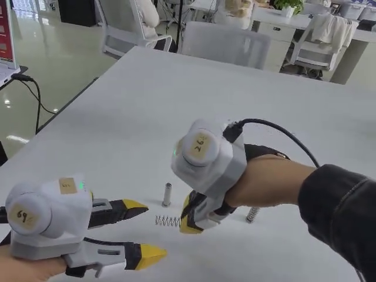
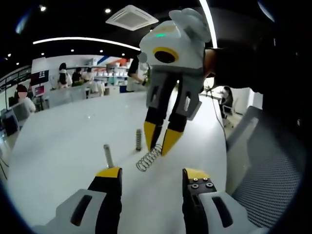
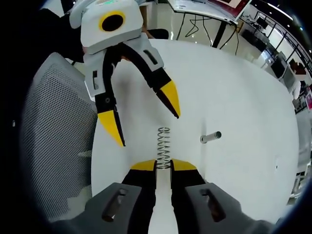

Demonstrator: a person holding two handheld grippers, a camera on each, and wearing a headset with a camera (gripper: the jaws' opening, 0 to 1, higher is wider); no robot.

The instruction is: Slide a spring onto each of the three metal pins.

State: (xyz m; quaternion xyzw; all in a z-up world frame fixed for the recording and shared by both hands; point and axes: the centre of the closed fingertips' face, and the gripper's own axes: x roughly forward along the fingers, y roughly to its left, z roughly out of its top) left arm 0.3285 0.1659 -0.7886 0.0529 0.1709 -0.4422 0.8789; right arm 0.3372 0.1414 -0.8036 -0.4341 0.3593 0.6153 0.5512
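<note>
Right hand-held gripper (image 1: 189, 222) clamped on one end of a thin coiled steel spring (image 1: 167, 221), low over the white counter (image 1: 176, 100), short grey metal pin (image 1: 167, 195) upright just beyond, left hand-held gripper (image 1: 145, 230) near, spread wide, holding nothing.

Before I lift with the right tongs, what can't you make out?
Spring: its near end sits between the right tongs in the right gripper view; pinched or just straddled, cannot tell.
Spring-loaded pin: head view, the hand hides its upper part.

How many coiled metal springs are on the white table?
2. One coiled metal spring lies flat, its end in the right gripper; a second spring stands upright by the person's hand. Others may be hidden.
</note>
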